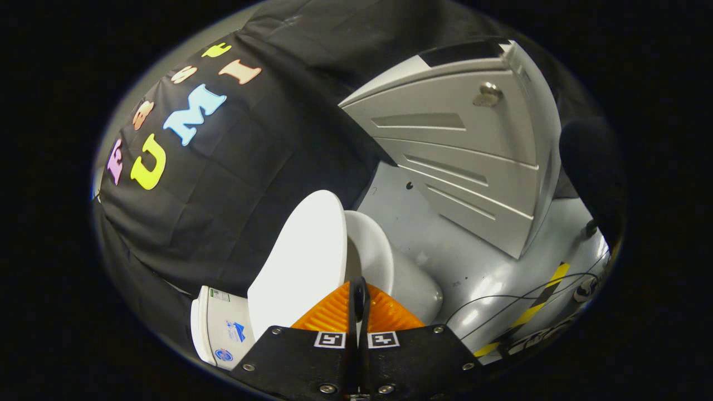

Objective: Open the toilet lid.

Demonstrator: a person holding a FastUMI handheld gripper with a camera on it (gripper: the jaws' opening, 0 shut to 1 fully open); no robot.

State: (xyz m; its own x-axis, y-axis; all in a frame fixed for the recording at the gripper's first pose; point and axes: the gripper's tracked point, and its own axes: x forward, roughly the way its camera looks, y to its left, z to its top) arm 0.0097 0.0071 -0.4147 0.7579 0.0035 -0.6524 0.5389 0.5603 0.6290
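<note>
One gripper (359, 295), fingers nearly together with only a thin gap, nothing visibly clamped. One smooth white oval toilet lid (303, 262) stands raised just ahead, one white bowl (406, 278) beside it, one cistern (220, 323) behind.

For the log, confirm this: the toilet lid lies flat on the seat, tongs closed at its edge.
Wrong. The gripper view shows the toilet lid lifted well clear of the seat, not flat on it. The tongs are closed at its edge.
</note>
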